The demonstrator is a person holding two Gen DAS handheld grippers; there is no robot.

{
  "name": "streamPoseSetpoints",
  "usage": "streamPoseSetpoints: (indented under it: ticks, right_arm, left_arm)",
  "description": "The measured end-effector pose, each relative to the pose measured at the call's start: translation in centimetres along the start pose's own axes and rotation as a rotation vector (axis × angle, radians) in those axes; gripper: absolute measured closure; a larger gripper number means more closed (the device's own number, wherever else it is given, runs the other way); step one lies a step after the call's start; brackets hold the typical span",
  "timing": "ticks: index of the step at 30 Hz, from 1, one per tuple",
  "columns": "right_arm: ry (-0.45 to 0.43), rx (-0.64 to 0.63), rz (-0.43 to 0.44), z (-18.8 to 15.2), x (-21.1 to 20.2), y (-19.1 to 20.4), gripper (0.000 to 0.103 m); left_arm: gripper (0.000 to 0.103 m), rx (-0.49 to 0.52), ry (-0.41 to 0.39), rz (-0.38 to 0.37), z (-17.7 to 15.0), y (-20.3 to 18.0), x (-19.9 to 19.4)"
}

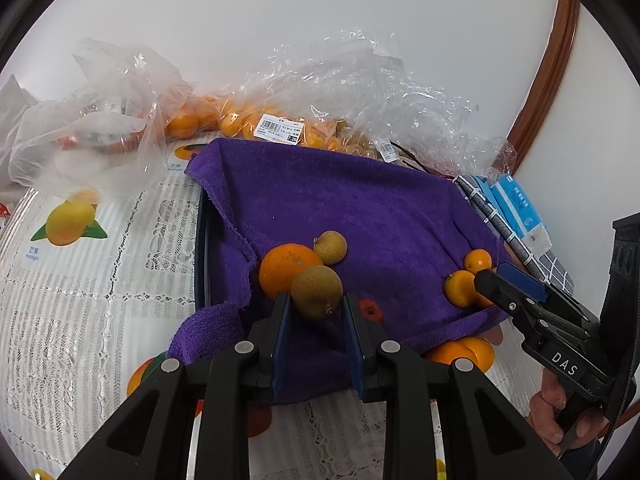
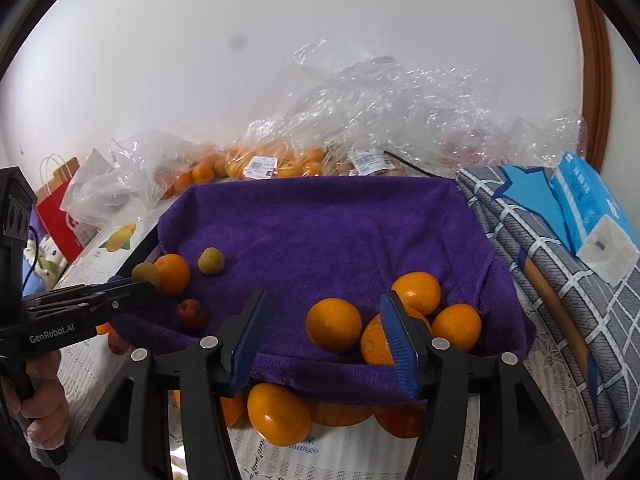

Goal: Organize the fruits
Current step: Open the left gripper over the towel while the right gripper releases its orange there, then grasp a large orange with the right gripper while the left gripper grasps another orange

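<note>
Lace-covered table under purple towel, produce bags, folded cloth

On my towel, the oranges lie right, the small fruits left, bags behind it.

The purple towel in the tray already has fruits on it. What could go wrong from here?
1. The left gripper is shut on a brownish-green fruit at its near end only; it might slip out.
2. The right gripper stands open close to the small oranges; it may knock them.
3. The purple towel sags, so fruit may roll together.
</note>
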State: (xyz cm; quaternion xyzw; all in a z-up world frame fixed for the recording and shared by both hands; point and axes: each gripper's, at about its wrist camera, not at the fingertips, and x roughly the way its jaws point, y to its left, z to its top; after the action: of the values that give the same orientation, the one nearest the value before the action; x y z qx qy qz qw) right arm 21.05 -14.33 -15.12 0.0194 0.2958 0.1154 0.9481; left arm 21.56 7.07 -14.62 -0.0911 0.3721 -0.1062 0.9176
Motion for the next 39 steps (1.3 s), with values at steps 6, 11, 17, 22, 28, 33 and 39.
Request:
streamPoseSetpoints:
  ticks: [6,11,17,22,28,33,39]
  right_arm:
    - [0.007,0.017,-0.033,-0.2,-0.5,-0.3,0.046]
    - [0.018,0.042,-0.039,-0.8,-1.5,-0.5,0.045]
    - [0.066,0.017,0.012,-2.2,-2.1,0.2,0.045]
    - [0.112,0.015,0.072,-3.8,-2.1,0.6,0.050]
    - [0.159,0.020,0.103,-3.8,-1.1,0.7,0.055]
    - [0.157,-0.024,0.090,-4.0,-1.0,1.7,0.055]
    - [0.181,0.005,0.138,-4.0,-0.9,1.0,0.058]
  left_arm:
    - [0.078,0.001,0.000,-0.003,0.1,0.0,0.0]
    - [0.071,-0.015,0.002,-0.019,0.1,0.2,0.0]
    - [0.070,-0.035,-0.033,-0.042,0.4,0.5,-0.9]
    - [0.070,-0.058,-0.045,-0.060,0.6,0.8,-1.3]
    - [0.070,-0.046,-0.051,-0.067,0.5,0.5,-1.5]
    - [0.070,-0.034,-0.049,-0.071,0.4,0.2,-1.4]
    - [0.070,-0.022,-0.054,-0.074,0.4,-0.1,-1.5]
